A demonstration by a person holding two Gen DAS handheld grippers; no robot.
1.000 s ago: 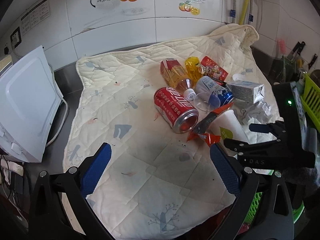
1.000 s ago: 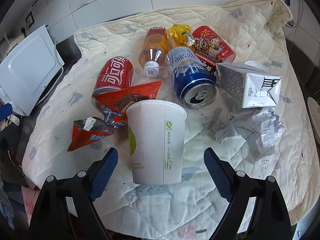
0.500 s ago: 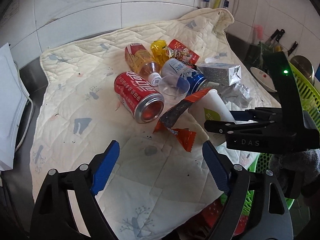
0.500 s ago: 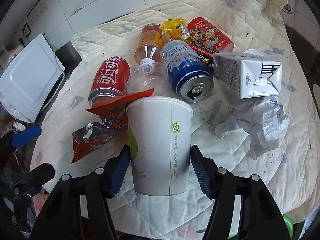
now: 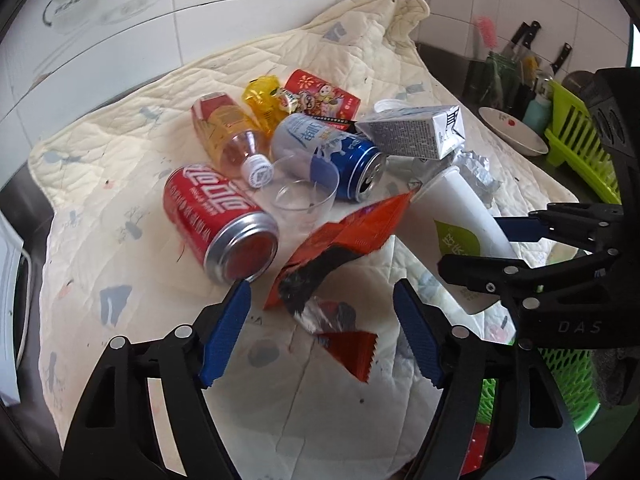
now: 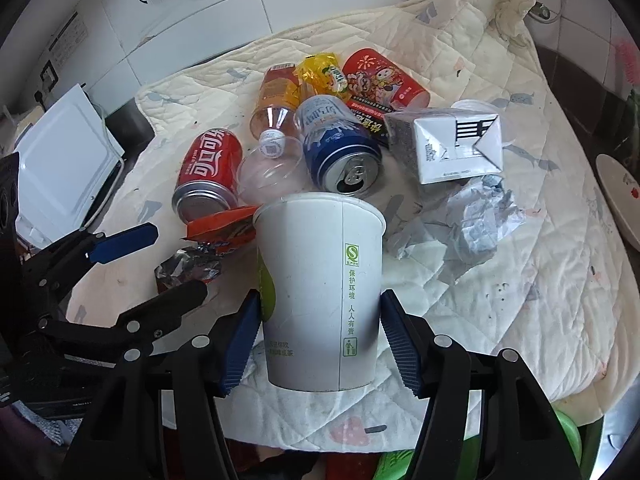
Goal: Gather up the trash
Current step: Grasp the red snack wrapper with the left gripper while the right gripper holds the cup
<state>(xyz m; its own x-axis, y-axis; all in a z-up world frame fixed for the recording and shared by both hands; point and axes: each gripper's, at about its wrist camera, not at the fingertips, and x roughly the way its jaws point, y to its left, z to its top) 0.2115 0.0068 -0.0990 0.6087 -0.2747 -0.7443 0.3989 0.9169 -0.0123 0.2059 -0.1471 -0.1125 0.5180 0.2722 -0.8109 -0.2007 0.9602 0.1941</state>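
Trash is heaped on a cream quilted cloth [image 6: 460, 60] spread over the counter. A white paper cup with green print [image 6: 320, 292] is clamped between the blue pads of the right claw [image 6: 320, 340], its open rim pointing away from the claw. The jaws of the left claw [image 5: 322, 332] have just been closing and are held apart, with a torn orange snack wrapper with a silver lining [image 5: 340, 256] lying between and just ahead of them, untouched by either pad. Beyond the left-hand pad of the left claw a red cola can [image 5: 218, 220] is seen on its side. Farther ahead of both claws are found a clear plastic cup [image 5: 306, 196], a blue and white drink can [image 5: 332, 156], a small plastic bottle with an orange label [image 5: 228, 132] and a white and grey drink carton [image 5: 416, 132]. Crumpled grey paper [image 6: 476, 224] lies ahead and to the right of the right claw.
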